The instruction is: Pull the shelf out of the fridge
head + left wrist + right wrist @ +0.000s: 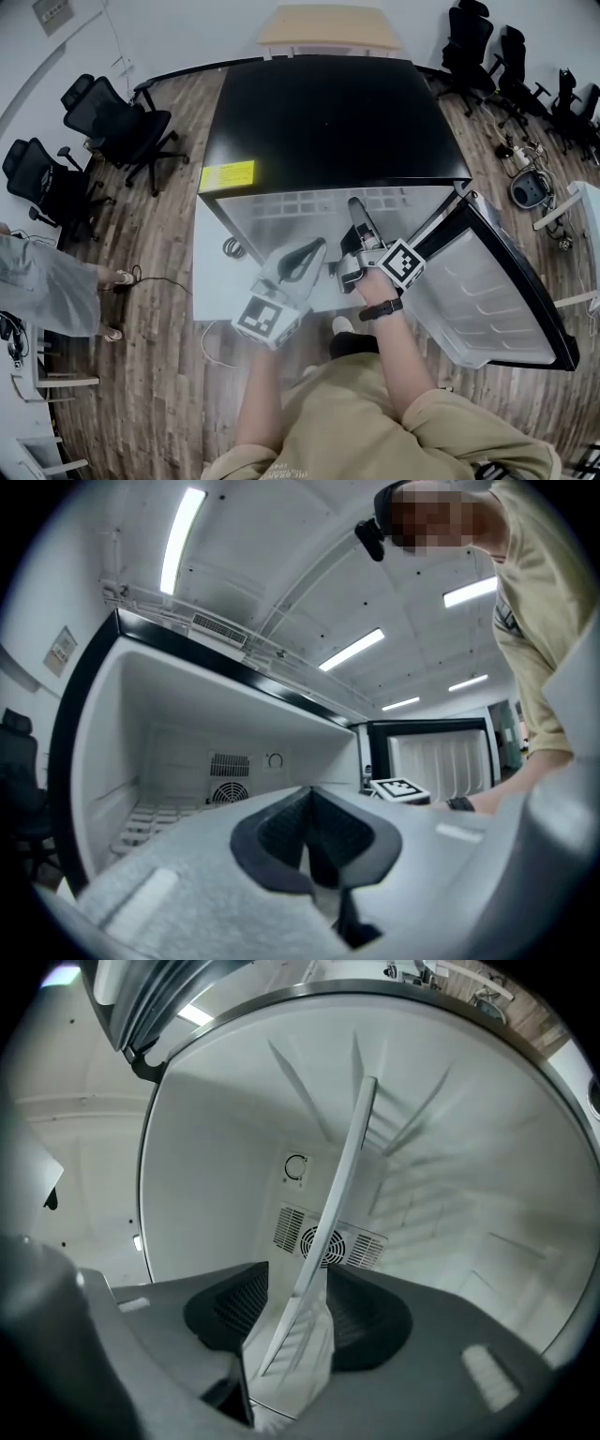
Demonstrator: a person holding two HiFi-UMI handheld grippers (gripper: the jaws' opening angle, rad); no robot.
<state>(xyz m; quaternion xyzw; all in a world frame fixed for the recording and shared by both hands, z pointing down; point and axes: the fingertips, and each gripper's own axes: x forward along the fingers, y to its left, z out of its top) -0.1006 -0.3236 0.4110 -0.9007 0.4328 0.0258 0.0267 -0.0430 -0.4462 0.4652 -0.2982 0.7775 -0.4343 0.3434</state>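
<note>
Around the fridge: the fridge [328, 122] has a black top, with a yellow label [227, 175] at the top's front left corner. Office chairs [112, 127] stand well to its left and more chairs [469, 42] behind it to the right. A wooden table [328, 28] sits just behind it. Cables [525, 183] lie on the floor to its right.
Bystander: another person [47, 281] stands well to the left of the fridge, apart from you.
In the way: the door [487, 281] hangs open at the fridge's right front, close beside your right forearm. Your left gripper [314, 253] sits in front of the opening, just left of your right gripper [314, 1307].
Inside the fridge: a fan grille [328, 1239] and a round dial [296, 1168] sit on the back wall, and ribbed ledges [141, 822] run along a side wall.
Shelf: the shelf [342, 1204] reaches from deep in the fridge out to the front opening. You see it edge-on, passing between your right gripper's jaws.
Right gripper: its jaws stand wide apart. The shelf's edge lies close to one pad with a clear gap on the other side, so you are not clamping it.
Left gripper: its jaws are brought together with nothing between them, pointing into the fridge.
Door lining: white, with moulded ridges.
</note>
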